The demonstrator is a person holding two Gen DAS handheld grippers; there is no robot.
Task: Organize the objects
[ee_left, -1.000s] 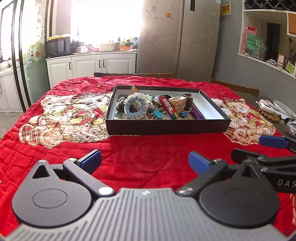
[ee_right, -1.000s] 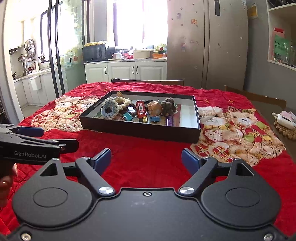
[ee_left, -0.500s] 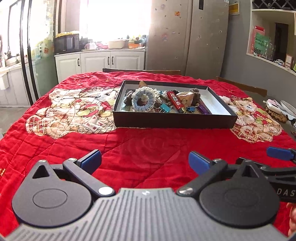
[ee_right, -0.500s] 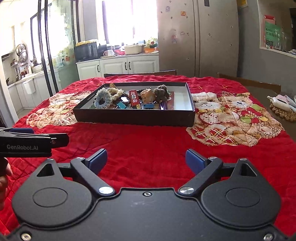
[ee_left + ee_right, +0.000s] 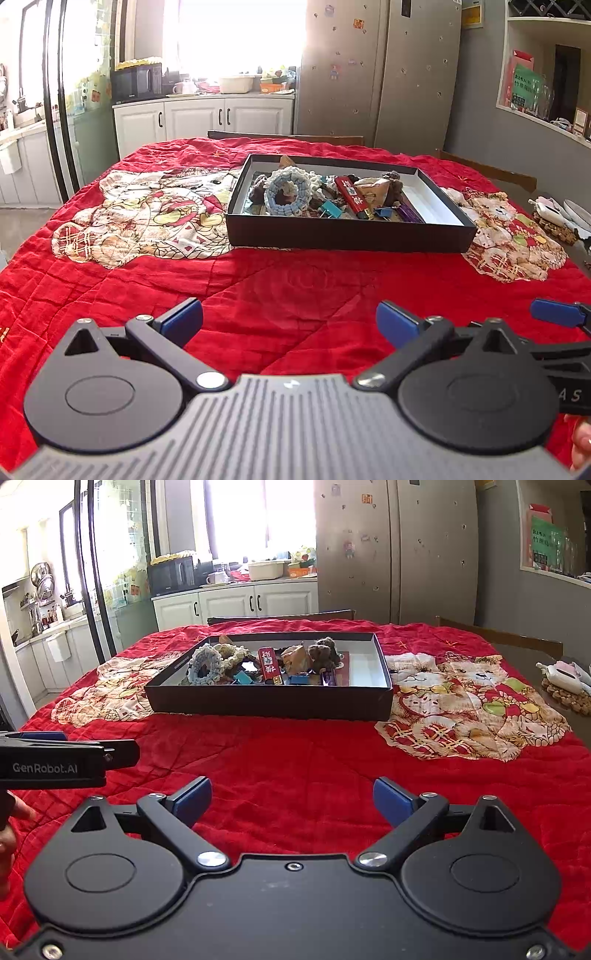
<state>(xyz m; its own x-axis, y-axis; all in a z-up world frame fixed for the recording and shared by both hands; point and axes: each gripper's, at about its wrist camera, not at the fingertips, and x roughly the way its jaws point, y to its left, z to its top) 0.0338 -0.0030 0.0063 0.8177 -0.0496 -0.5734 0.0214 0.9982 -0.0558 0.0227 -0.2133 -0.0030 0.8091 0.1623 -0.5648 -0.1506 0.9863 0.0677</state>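
Observation:
A shallow black box (image 5: 351, 236) (image 5: 266, 703) sits mid-table on the red quilt. It holds a blue-white crocheted ring (image 5: 288, 192) (image 5: 205, 668), a red lighter (image 5: 351, 194) (image 5: 269, 662), a tan packet (image 5: 375, 188), brown fuzzy toys (image 5: 324, 651), blue binder clips (image 5: 330, 210) and a purple pen (image 5: 410, 213). The box's right end is bare. My left gripper (image 5: 290, 319) is open and empty, well short of the box. My right gripper (image 5: 291, 797) is open and empty, also short of it, and shows in the left wrist view (image 5: 554, 314).
The red quilt (image 5: 295, 280) with bear patches covers the table. A woven mat with white items (image 5: 567, 692) lies at the right edge. Chair backs (image 5: 280, 616) stand behind the table. Cabinets and a fridge are beyond.
Both grippers have drawn back and risen slightly; the box looks a little farther and more centred. Both stay open and empty.

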